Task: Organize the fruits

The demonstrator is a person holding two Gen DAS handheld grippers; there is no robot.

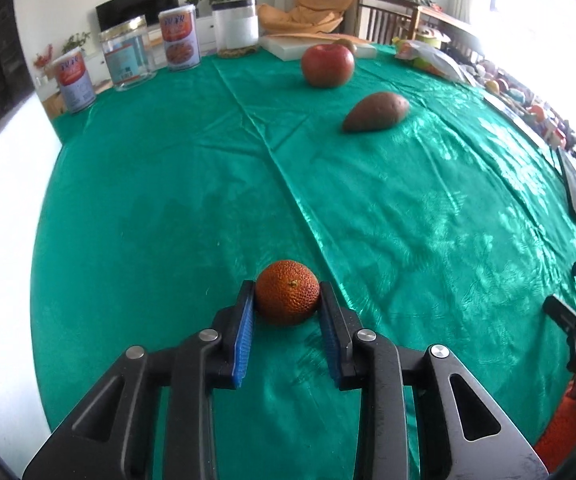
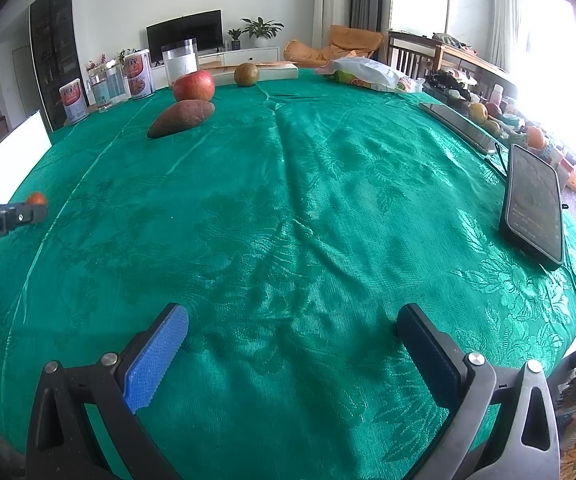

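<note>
Tangerine (image 1: 287,298) sits on the green tablecloth (image 1: 168,200) at six o'clock in the left wrist view, pinched between the blue pads (image 1: 245,332) of the left gripper (image 1: 287,292), both pads touching its sides. At one o'clock lies a sweet potato (image 1: 375,112), and beyond it, near twelve, a red apple (image 1: 327,65). The right gripper (image 2: 291,320) hangs over bare cloth with its jaws spread wide and nothing between them. In its view a brownish-green round fruit (image 2: 246,74) rests at twelve o'clock beside a white board (image 2: 272,70); a phone (image 2: 533,204) lies at three o'clock.
</note>
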